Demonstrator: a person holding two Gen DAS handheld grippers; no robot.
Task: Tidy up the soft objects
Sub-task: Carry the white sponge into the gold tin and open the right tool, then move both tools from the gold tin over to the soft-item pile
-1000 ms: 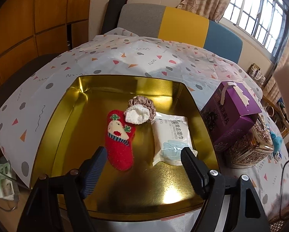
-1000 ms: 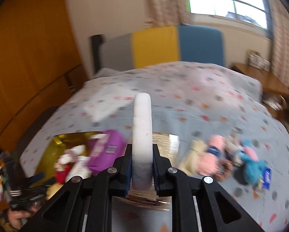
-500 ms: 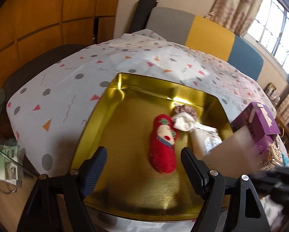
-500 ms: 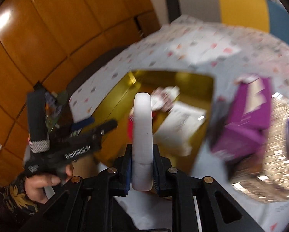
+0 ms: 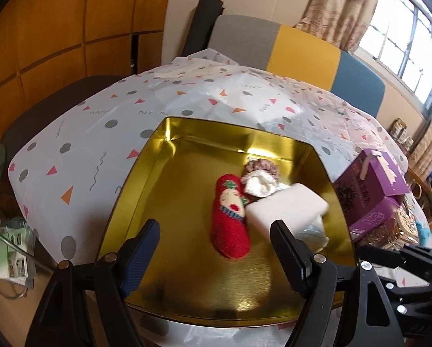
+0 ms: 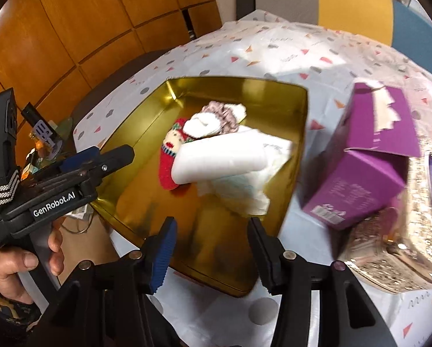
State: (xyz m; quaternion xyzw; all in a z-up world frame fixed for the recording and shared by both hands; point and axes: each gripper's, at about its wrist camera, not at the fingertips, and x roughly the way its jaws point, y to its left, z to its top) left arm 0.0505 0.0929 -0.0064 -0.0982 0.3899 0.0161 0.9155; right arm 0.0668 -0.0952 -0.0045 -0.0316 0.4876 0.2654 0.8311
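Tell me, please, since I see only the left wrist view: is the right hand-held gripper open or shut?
Observer: The right hand-held gripper is open, with nothing between its fingers.
Operator: Thank you. What does the white foam block rest on? My view hides its near end.
Observer: The white foam block lies mostly on the wipes pack, one end at the red sock, inside the gold tray.
Operator: Does the purple box show a barcode?
Observer: Yes, the purple box has one on its lower near face.
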